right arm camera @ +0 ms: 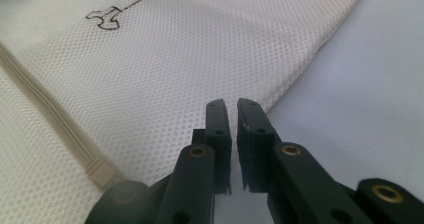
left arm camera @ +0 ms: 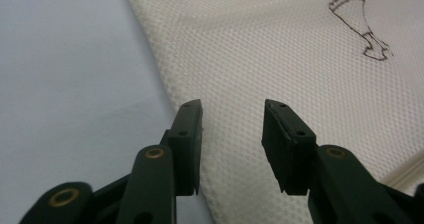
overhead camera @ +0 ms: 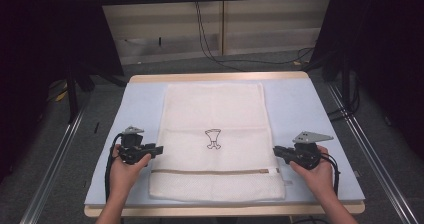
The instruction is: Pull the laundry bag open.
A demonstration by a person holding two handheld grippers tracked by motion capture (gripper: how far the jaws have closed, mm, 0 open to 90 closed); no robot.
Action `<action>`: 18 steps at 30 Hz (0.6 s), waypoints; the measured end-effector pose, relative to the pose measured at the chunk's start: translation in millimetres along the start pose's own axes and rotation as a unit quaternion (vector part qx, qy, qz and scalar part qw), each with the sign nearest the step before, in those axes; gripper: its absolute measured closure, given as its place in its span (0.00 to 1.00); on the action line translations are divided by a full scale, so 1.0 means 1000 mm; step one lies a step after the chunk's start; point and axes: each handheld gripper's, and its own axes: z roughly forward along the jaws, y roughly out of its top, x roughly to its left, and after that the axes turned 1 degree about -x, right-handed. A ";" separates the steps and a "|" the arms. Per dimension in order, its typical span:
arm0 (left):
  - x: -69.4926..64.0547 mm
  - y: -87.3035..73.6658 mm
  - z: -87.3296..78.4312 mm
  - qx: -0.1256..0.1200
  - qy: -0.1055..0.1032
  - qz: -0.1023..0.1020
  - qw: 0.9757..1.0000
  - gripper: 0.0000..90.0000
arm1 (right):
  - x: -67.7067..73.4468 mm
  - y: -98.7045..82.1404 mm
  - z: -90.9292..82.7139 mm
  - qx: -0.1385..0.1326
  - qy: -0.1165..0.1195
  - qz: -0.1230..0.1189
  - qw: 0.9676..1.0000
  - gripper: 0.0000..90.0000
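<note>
Nearest the camera, the person's two hands come in from the bottom of the high view, each holding a claw at one side edge of a white mesh laundry bag (overhead camera: pixel 212 144). The bag lies flat and spread in the middle of the table (overhead camera: pixel 300 99), which is covered in pale blue, with its zipper (overhead camera: pixel 210 172) running across the near part and a small dark outline drawing (overhead camera: pixel 213 138) near its centre.

The left claw (overhead camera: pixel 156 150) stands wide, its jaws well apart; in the left gripper view it hangs over the bag's left edge (left arm camera: pixel 165 84), one jaw toward the blue table and the other over the mesh. The right claw (overhead camera: pixel 276 150) stands narrow, its jaws nearly together with a thin slit between them and nothing in it, just at the bag's right edge (right arm camera: pixel 300 69).

As a judgement, the work looks barely begun: the bag is unfolded and ungripped, and taking hold of both edges is still to come, most likely for a fold.

Nothing on the table stands in the way. Beyond it are metal rails (overhead camera: pixel 360 134), dark curtains and loose cables (overhead camera: pixel 210 49) on the floor.
</note>
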 end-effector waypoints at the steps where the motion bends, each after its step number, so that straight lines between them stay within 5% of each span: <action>1: -0.001 0.000 0.000 0.003 -0.007 0.001 1.000 0.60 | 0.001 -0.001 -0.002 -0.004 0.006 0.000 1.000 0.94; 7: -0.013 0.005 0.004 0.003 -0.033 -0.007 0.999 0.49 | 0.003 -0.005 -0.008 0.000 0.018 -0.017 1.000 0.99; 18: -0.041 0.011 0.014 0.010 -0.055 0.044 0.997 0.47 | 0.005 -0.008 -0.010 0.008 0.020 -0.025 0.999 1.00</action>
